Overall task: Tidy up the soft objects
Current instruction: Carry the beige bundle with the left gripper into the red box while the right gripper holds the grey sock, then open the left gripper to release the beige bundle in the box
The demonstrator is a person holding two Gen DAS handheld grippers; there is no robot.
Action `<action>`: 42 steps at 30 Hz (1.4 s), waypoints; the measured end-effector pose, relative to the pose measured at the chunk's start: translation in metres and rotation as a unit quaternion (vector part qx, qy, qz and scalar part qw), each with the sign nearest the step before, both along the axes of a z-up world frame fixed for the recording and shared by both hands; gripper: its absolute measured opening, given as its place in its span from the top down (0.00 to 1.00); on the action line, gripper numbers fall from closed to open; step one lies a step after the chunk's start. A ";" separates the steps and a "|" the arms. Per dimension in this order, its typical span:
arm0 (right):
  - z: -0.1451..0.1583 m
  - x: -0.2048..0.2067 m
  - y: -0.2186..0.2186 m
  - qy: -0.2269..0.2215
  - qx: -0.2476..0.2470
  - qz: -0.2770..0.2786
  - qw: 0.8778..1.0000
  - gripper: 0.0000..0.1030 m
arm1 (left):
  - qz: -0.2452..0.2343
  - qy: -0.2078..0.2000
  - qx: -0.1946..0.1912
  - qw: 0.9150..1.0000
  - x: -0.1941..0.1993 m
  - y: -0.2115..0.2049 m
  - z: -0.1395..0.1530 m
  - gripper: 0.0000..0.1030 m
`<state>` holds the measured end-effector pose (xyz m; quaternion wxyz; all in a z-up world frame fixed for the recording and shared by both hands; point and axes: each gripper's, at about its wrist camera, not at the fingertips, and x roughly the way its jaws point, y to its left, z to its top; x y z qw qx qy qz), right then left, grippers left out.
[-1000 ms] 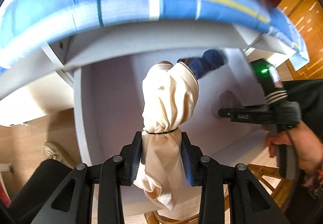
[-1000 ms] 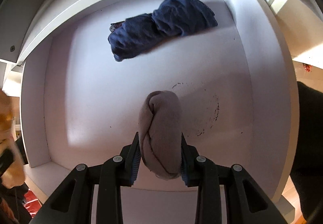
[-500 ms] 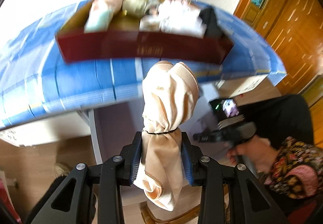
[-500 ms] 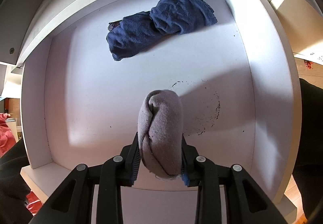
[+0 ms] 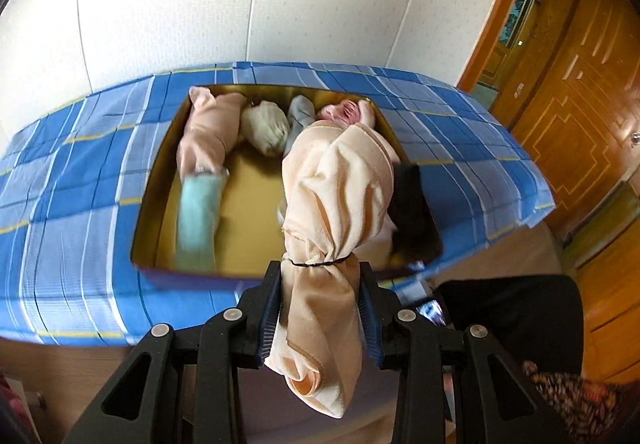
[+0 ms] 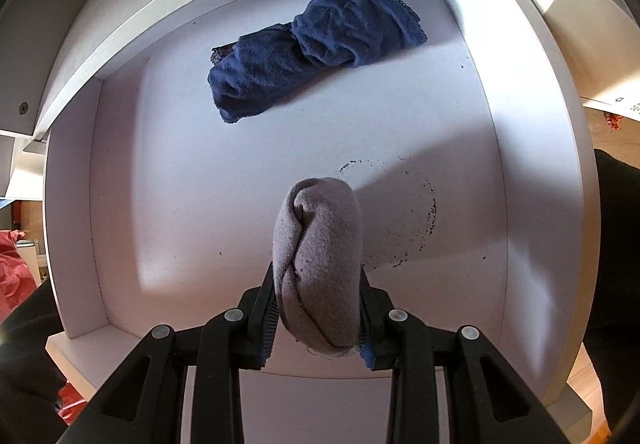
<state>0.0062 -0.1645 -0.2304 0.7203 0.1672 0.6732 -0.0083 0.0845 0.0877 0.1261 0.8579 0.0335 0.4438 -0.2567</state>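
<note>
Checkered blue cloth (image 5: 72, 203) covers the counter by a pale papered wall, carrying a gold-lined box (image 5: 256, 219) of rolled garments. Left claw (image 5: 320, 308) pinches a tied cream bundle (image 5: 340, 195) above it. Right claw (image 6: 318, 308) pinches a grey roll (image 6: 320, 260) over a white drawer (image 6: 180, 183) holding a navy cloth (image 6: 312, 43).

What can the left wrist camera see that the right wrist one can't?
Only the left view shows the box of rolled cloths on a blue plaid cover, and the left gripper shut on a cream bundle. Only the right view shows a white drawer with a navy cloth, and the right gripper shut on a grey roll. Both share the view along black fingers clamping soft cloth.
</note>
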 end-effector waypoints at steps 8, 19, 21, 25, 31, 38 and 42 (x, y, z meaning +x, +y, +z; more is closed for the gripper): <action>-0.001 -0.001 -0.006 0.001 0.007 -0.005 1.000 0.69 | 0.024 0.026 0.021 0.999 0.055 -0.022 -0.015 0.65; -0.004 -0.002 -0.019 0.004 0.022 -0.015 1.000 0.69 | 0.063 0.074 0.060 0.993 0.113 -0.029 -0.053 0.65; -0.005 -0.002 -0.021 0.004 0.023 -0.016 1.000 0.69 | 0.068 0.076 0.070 0.992 0.119 -0.030 -0.059 0.65; -0.006 -0.002 -0.025 0.004 0.027 -0.019 0.999 0.69 | 0.068 0.077 0.092 0.990 0.128 -0.032 -0.068 0.65; -0.007 -0.001 -0.027 0.005 0.028 -0.019 0.999 0.69 | 0.079 0.079 0.120 0.986 0.138 -0.029 -0.081 0.64; -0.008 -0.001 -0.029 0.004 0.029 -0.020 0.999 0.69 | 0.091 0.081 0.108 0.987 0.136 -0.017 -0.084 0.53; -0.008 -0.002 -0.028 0.004 0.028 -0.019 0.999 0.69 | 0.078 0.059 0.117 0.988 0.125 -0.021 -0.076 0.41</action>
